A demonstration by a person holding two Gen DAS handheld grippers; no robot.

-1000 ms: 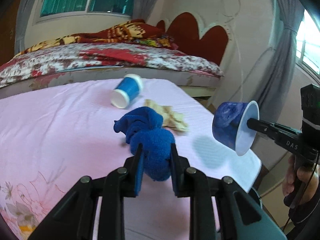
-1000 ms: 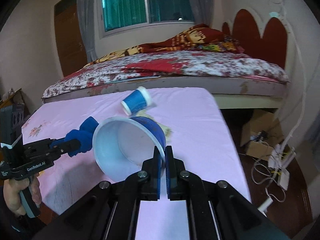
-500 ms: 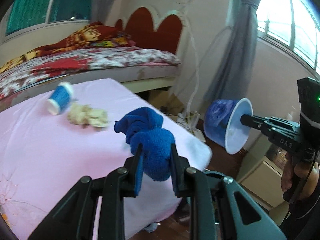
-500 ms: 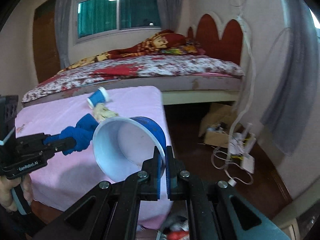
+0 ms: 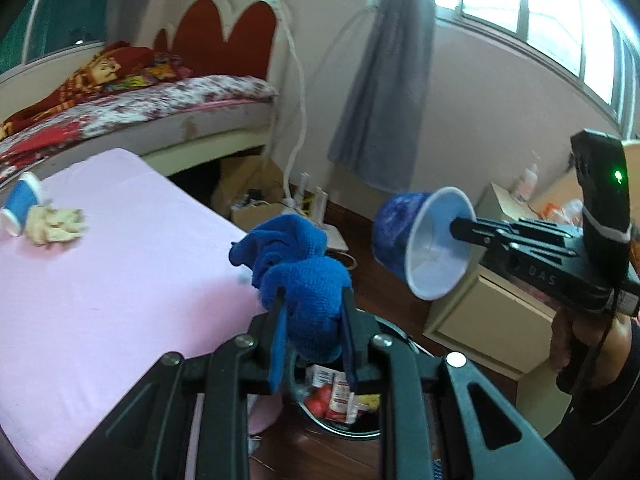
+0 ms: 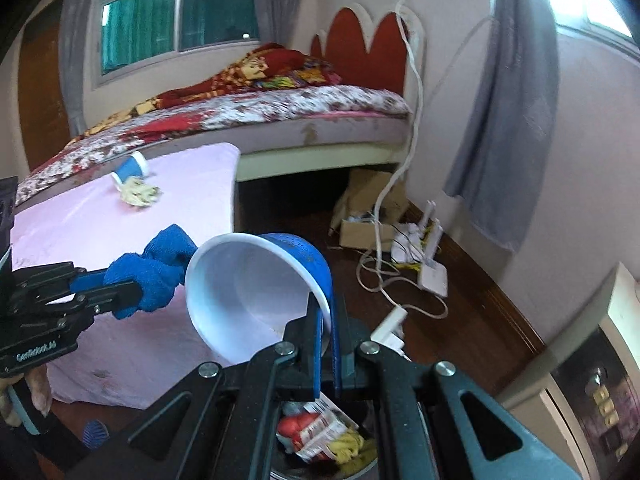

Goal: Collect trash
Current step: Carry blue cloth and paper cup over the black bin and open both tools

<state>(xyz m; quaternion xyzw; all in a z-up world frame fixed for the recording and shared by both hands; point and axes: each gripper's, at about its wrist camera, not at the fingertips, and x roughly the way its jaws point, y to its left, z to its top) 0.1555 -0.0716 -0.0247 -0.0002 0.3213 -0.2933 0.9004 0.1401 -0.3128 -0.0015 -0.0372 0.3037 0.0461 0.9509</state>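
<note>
Gripping a bunched blue cloth (image 5: pixel 308 280), the left gripper (image 5: pixel 312 336) has its fingers clamped on the cloth's lower half, over the edge of the pink-covered desk (image 5: pixel 100 280). At three o'clock from it in the left wrist view, the right gripper (image 5: pixel 460 230) has its fingers closed on the rim of a blue paper bowl (image 5: pixel 424 244), white mouth tipped sideways.

The right wrist view shows that pinch closely: one finger inside the bowl's wall, one outside. It also shows the trash bin (image 6: pixel 320 468) at six o'clock below the bowl, holding red and white wrappers and something yellow; the left wrist view catches only part of the bin behind its own fingers.

A blue paper cup (image 5: pixel 20 208) on its side and a crumpled beige wad (image 5: pixel 54 226) lie together on the desk, at nine o'clock in the left wrist view. Only the left wrist view shows the hand (image 5: pixel 568 344) on the right gripper's handle.
</note>
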